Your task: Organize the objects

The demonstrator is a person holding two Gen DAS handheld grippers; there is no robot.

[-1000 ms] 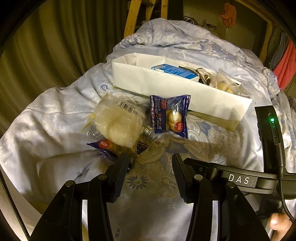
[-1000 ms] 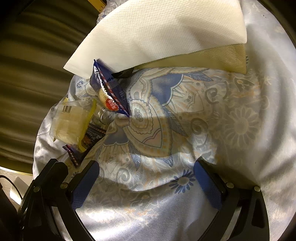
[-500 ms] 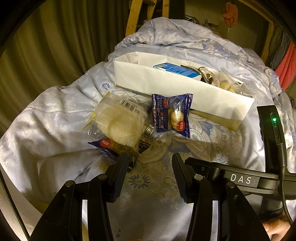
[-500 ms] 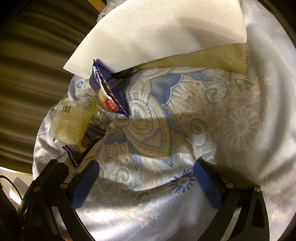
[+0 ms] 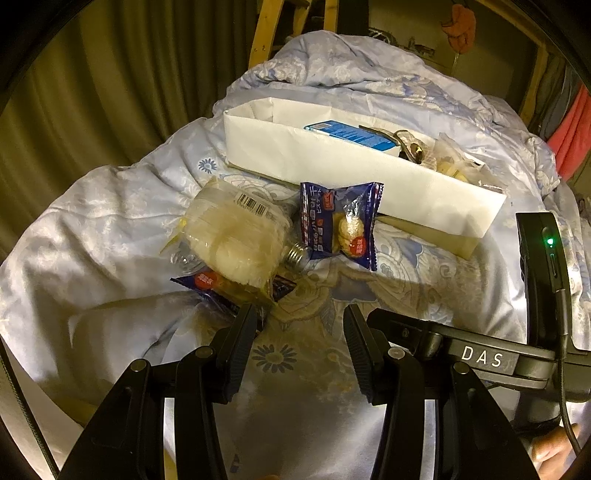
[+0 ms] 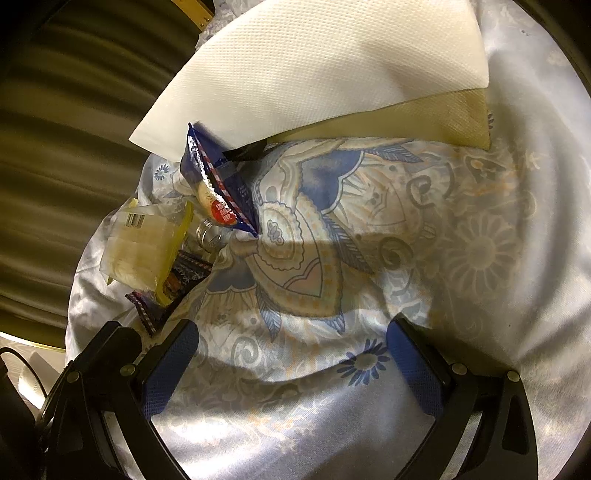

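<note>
A white paper box (image 5: 332,166) (image 6: 325,62) lies on the floral quilt (image 5: 92,221), holding a blue carton (image 5: 351,134), keys and a clear bag. In front of it a blue snack packet (image 5: 340,225) (image 6: 218,192) leans on the box. Left of it lie a clear noodle pack (image 5: 232,236) (image 6: 144,247) on a light bulb (image 5: 295,254) and a second blue packet (image 5: 221,288) (image 6: 177,284). My left gripper (image 5: 299,321) hovers open just short of this pile. My right gripper (image 6: 291,339) is open over bare quilt, right of the pile.
Olive curtains (image 5: 92,92) hang to the left. A wooden frame (image 5: 266,33) stands behind the bed, and red cloth (image 5: 570,136) hangs at the far right. A hand (image 5: 550,450) shows at the lower right. The right gripper's body (image 5: 480,354) lies across the quilt.
The left gripper has eased slightly towards the pile, which sits a little lower in its view. The right view is unchanged.
</note>
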